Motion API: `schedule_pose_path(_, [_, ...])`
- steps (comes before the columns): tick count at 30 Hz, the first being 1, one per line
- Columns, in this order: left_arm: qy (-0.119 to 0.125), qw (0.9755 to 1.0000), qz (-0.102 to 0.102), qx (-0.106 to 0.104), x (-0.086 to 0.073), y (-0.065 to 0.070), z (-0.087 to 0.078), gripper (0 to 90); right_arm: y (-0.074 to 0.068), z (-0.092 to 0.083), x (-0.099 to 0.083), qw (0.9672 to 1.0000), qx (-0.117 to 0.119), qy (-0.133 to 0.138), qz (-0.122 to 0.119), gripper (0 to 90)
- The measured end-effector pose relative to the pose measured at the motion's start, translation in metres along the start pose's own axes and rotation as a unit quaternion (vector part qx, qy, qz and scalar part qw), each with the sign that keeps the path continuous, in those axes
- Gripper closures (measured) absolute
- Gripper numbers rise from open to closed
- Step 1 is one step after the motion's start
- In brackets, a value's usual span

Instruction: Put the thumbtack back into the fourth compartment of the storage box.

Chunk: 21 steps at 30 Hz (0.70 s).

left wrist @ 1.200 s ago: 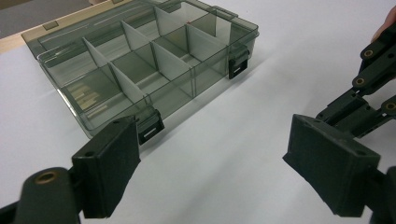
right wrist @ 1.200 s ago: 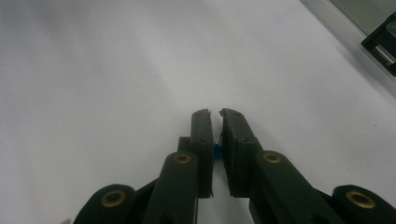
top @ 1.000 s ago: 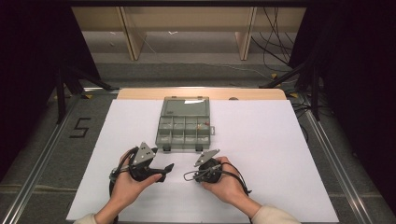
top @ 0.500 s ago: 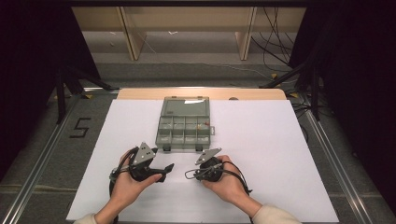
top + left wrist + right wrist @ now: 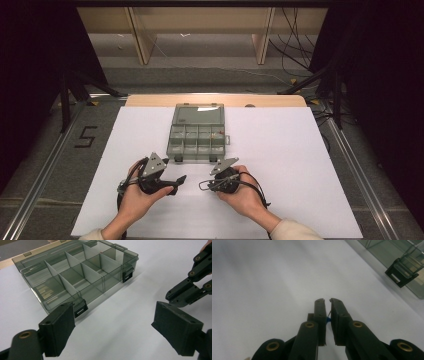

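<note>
Smoky clear plastic, the compartment box (image 5: pixel 197 134) lies open mid-worktop (image 5: pixel 300 165): light, rigid, slick; best gripped at a side wall. Left gripper (image 5: pixel 113 326) gapes empty; right gripper (image 5: pixel 326 305) nearly shut.

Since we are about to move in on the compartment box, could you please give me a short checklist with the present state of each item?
1. Compartment box lies flat on the white table cover: ok.
2. Box lid is open: ok.
3. Front latches unobstructed: ok.
4. Left gripper jaws wide apart, nothing between: ok.
5. Right gripper jaws nearly closed; whether the small blue-tipped thing between them is gripped: cannot tell.
6. Both grippers clear of the box: ok.
</note>
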State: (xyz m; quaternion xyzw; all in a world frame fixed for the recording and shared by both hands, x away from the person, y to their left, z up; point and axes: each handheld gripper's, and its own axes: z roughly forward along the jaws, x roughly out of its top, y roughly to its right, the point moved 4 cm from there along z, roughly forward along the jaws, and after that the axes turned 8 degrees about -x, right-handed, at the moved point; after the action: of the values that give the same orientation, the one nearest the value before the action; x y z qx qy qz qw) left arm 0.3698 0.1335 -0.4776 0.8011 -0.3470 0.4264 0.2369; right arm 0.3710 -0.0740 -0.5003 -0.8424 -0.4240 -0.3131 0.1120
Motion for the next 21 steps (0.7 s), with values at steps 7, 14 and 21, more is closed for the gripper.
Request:
schedule_pose_path(7, [-0.002,1.0000,0.004,0.000,0.000,0.000,0.000,16.7,0.005,-0.002,0.001,1.0000,-0.004,0.005,0.005,84.1])
schedule_pose_path(14, [-0.001,1.0000,-0.001,-0.001,0.000,0.001,0.001,16.7,0.009,-0.003,0.003,0.9999,-0.011,0.011,0.006,84.1])
schedule_pose_path(21, [-0.005,1.0000,0.004,0.000,-0.001,0.001,0.002,16.7,0.013,-0.005,0.005,0.9997,-0.014,0.016,0.013,84.1])
